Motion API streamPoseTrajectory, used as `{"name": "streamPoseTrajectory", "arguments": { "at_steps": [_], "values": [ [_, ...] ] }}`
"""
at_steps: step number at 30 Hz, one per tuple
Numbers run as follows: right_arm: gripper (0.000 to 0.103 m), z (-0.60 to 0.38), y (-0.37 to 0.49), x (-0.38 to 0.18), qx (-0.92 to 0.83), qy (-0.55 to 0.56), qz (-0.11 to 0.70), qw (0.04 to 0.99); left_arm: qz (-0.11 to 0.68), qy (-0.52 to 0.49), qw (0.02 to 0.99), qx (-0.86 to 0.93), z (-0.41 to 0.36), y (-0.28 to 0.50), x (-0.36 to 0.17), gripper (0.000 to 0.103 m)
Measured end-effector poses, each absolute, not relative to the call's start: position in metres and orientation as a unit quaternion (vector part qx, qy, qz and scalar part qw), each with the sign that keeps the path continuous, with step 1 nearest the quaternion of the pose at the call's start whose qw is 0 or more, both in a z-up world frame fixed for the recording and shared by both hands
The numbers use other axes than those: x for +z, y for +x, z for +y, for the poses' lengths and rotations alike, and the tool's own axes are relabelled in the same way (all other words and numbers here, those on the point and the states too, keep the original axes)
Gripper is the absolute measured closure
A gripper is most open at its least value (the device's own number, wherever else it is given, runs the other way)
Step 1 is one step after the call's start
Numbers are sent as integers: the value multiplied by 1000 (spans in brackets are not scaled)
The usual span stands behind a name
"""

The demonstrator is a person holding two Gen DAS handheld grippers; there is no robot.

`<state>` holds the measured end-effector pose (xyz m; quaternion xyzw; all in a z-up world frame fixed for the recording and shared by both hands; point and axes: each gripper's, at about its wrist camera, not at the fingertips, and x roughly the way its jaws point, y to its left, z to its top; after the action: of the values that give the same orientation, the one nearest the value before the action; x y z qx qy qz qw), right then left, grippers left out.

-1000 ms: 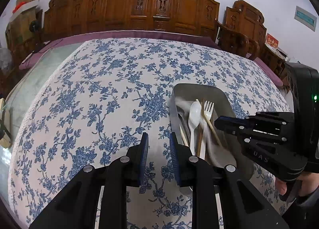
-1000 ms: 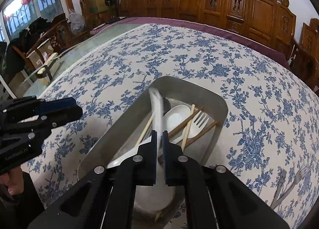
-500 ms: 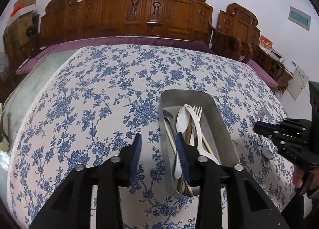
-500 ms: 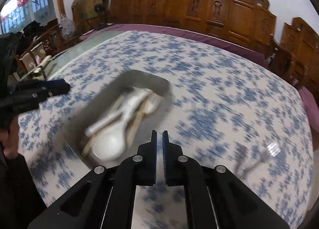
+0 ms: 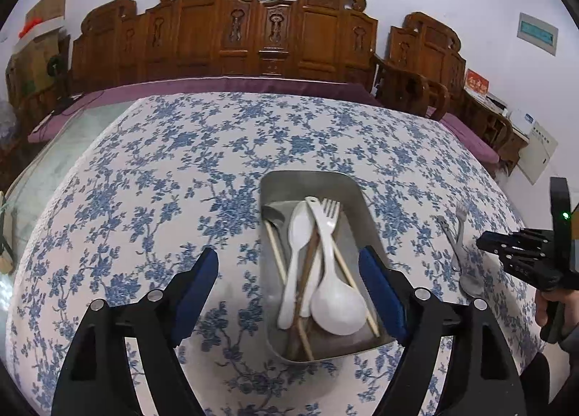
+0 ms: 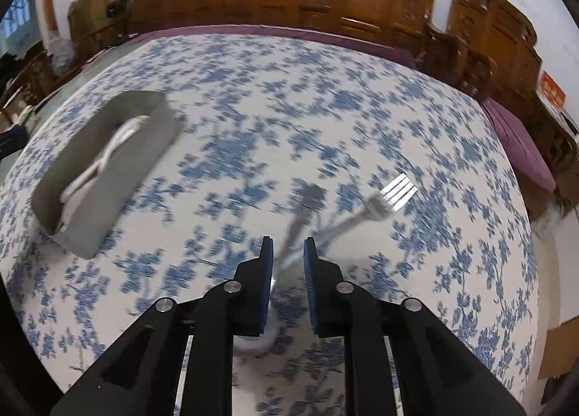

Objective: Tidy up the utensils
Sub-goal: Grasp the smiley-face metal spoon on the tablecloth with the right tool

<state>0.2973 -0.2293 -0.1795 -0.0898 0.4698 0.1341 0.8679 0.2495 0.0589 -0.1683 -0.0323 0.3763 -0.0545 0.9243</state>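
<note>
A grey metal tray [image 5: 307,177] on the flowered cloth holds a white ladle spoon [image 5: 336,304], a white spoon [image 5: 300,228], a white fork [image 5: 327,213] and wooden chopsticks [image 5: 275,246]. My left gripper [image 5: 289,271] hovers over the tray's near end. Its jaws are opening wide and press on nothing. To the right, a metal fork [image 6: 400,188] and a metal spoon [image 5: 470,282] lie on the cloth. My right gripper [image 6: 288,246] hangs just above their blurred handles. Its jaws are opening a little, and the handles show through the gap, not gripped. The tray [image 6: 144,101] lies to its left.
The blue-flowered tablecloth [image 5: 181,162] covers a large table with bare glass along the left edge [image 5: 54,170]. Carved wooden chairs [image 5: 267,25] line the far side. A hand [image 5: 546,307] holds the right gripper [image 5: 521,253] at the table's right edge.
The left gripper's jaws have spread from nearly shut to wide. The right gripper has swung from over the tray to the metal utensils on the right, and its jaws have parted slightly.
</note>
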Motion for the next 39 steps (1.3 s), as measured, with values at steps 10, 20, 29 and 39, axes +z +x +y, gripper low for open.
{"name": "streamPoseTrajectory", "arguments": {
  "at_steps": [10, 20, 29, 39],
  "values": [
    [75, -232, 305, -203, 138, -70, 507, 848, 378, -13, 922, -84, 20, 243, -172, 26],
    [79, -214, 308, -215, 129, -85, 542, 826, 388, -6, 917, -94, 2, 241, -181, 26],
    [87, -218, 305, -216, 108, -102, 561, 814, 392, 0, 914, -99, -5, 240, -184, 26],
    [96, -216, 309, -218, 103, -96, 564, 814, 391, 6, 914, -107, -13, 237, -182, 26]
  ]
}}
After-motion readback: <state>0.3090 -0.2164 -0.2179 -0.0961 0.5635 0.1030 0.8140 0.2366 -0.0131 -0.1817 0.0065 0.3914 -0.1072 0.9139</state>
